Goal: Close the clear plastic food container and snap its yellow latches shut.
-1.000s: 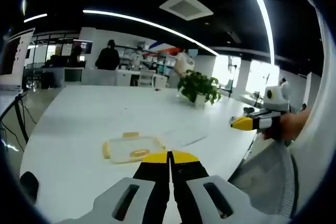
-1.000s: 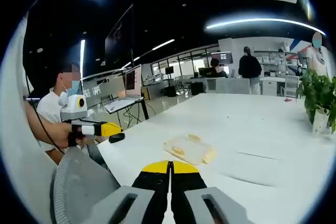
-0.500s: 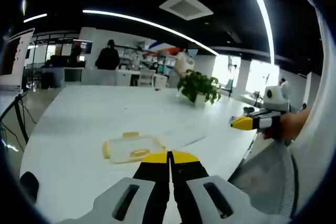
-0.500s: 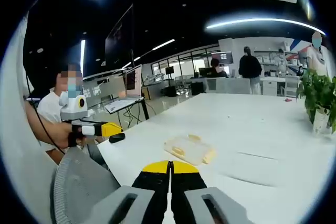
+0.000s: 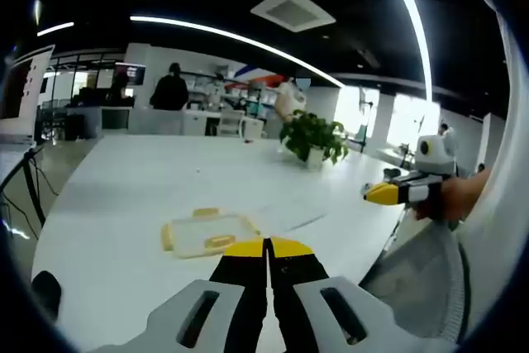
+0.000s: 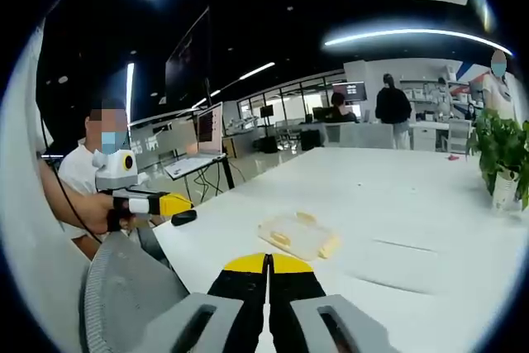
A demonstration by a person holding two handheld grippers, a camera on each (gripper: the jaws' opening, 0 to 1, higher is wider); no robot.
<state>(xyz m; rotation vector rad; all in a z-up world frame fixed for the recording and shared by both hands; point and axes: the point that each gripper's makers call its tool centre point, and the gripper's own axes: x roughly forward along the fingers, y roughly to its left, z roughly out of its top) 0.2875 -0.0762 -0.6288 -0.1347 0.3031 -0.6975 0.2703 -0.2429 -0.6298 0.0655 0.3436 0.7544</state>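
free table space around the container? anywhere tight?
Mostly bare. The white table is open between the food container and the potted plant, and on the container's far side too. Both claws, left and right, hang shut short of the container, above the near edge.

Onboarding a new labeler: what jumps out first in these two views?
The container, clear with yellow latches, lies flat and alone on the big white table, just beyond the left gripper, whose jaws are shut. The right gripper, also shut, faces it from the other side with a gap between. A potted plant stands farther down the table.
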